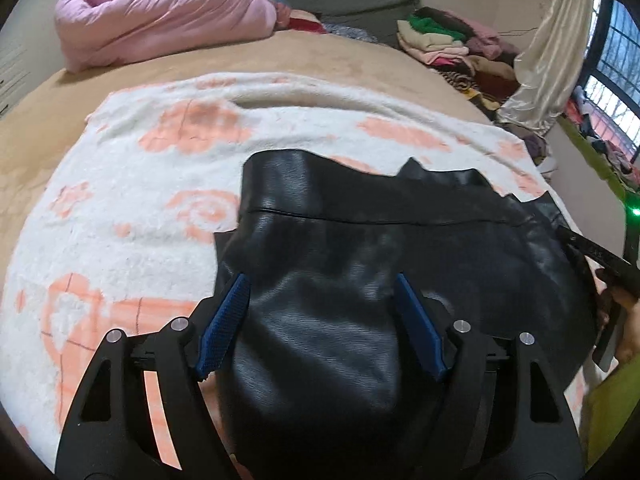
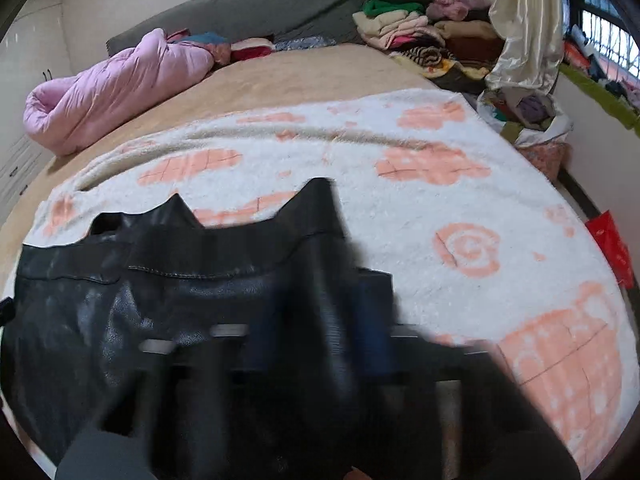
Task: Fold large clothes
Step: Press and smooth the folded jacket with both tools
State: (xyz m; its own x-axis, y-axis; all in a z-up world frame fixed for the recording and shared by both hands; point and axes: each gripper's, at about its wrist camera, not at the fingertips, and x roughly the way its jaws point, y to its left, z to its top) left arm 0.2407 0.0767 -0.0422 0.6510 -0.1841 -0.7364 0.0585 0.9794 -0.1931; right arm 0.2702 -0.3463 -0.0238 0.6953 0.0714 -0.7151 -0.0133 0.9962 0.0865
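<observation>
A black leather garment [image 1: 340,260] lies on a white blanket with peach patterns [image 1: 140,200] spread over the bed. My left gripper [image 1: 320,280] stands open over the garment's near left part, and a bulging fold of leather sits between its blue pads [image 1: 224,320]. In the right wrist view the same garment [image 2: 120,300] fills the lower left. My right gripper [image 2: 324,300] is badly blurred there. A strip of leather runs up between its blue fingers [image 2: 372,320], and it looks shut on the garment's right edge.
A rolled pink quilt [image 1: 160,12] lies at the far left of the bed. Piles of folded clothes [image 2: 420,28] and a cream curtain [image 2: 524,20] are at the far right. A person's hand [image 1: 628,312] shows at the right edge. Something red [image 2: 612,244] hangs off the bed's right side.
</observation>
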